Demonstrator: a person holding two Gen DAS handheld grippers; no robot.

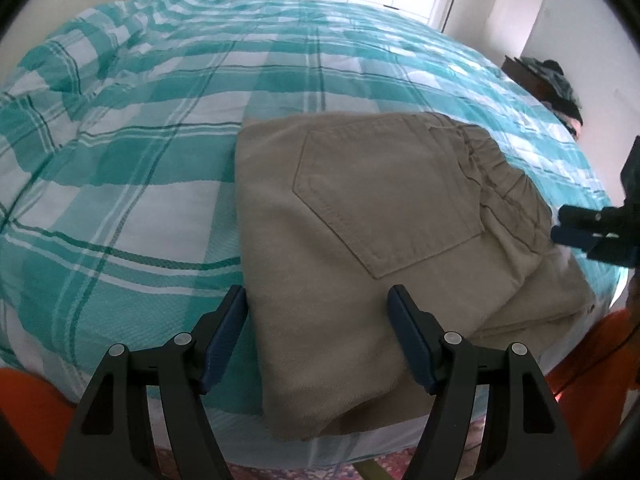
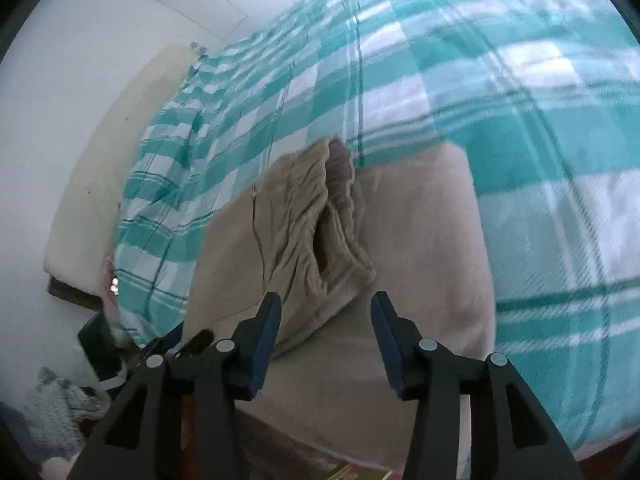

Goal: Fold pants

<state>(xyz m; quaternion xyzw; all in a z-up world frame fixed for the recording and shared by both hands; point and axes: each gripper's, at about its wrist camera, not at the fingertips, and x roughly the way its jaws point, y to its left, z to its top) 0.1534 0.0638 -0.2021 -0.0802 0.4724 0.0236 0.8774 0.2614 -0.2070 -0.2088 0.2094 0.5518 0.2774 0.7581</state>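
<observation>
Beige pants (image 1: 360, 232) lie folded into a compact stack on the teal-and-white checked bedspread (image 1: 140, 152), back pocket up and elastic waistband toward the right. My left gripper (image 1: 318, 300) is open and empty, hovering over the stack's near-left part. In the right wrist view the pants (image 2: 420, 240) show their gathered waistband (image 2: 332, 216) facing me. My right gripper (image 2: 326, 306) is open and empty, just short of the waistband. It also shows in the left wrist view (image 1: 576, 228) at the stack's right edge.
The bed's near edge runs under the stack, with a patterned rug (image 1: 360, 464) below. A dark pile of clothes (image 1: 560, 88) sits beyond the bed's far right. A cream headboard (image 2: 100, 168) and white wall stand at the left. Grey clothing (image 2: 60, 404) lies on the floor.
</observation>
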